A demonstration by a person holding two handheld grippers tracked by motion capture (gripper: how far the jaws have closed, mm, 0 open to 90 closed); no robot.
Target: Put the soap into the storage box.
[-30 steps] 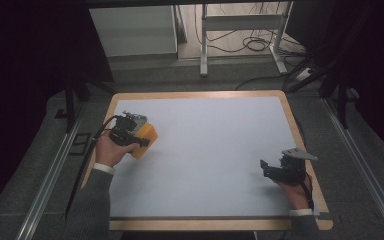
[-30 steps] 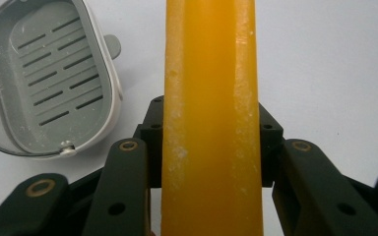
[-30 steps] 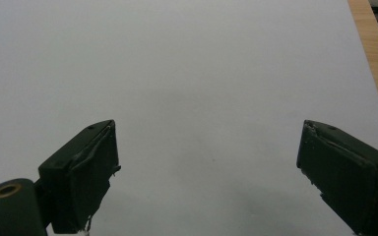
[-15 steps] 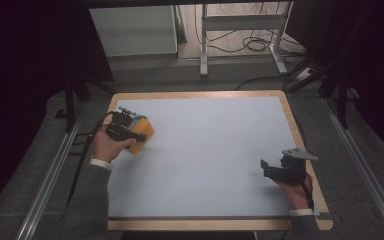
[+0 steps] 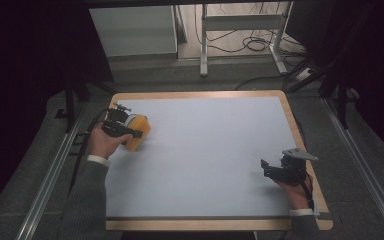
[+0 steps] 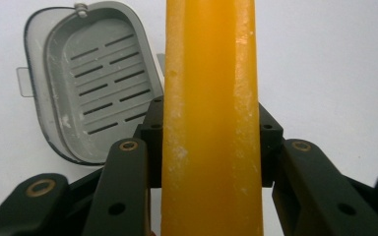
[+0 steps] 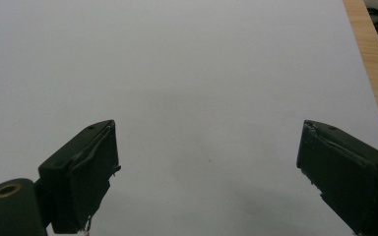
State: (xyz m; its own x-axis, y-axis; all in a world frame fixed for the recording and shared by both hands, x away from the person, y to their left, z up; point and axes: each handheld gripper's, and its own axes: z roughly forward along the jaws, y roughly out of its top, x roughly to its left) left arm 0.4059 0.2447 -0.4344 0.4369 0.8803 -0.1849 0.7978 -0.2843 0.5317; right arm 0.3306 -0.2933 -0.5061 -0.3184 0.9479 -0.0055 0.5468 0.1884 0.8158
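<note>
My left gripper is clamped on an orange container at the table's far-left corner, my hand wrapped round the gripper body. From the high view the container reads as a rounded orange block, partly covered by the gripper. The left gripper view gives more: the orange container stands edge-on between my two black jaws, pads pressed on both sides, and behind it a grey slotted lid lies on the white table surface, inner side up, with a small hinge tab at its top. Whether the lid touches the container I cannot tell; the orange edge blocks that part.

My right gripper rests near the table's right edge, well apart from the container, jaws spread wide with nothing between them. The right gripper view shows its two black pads over bare white surface, wooden table rim at upper right.

Beyond the table: a metal frame stand and cables on the floor.
</note>
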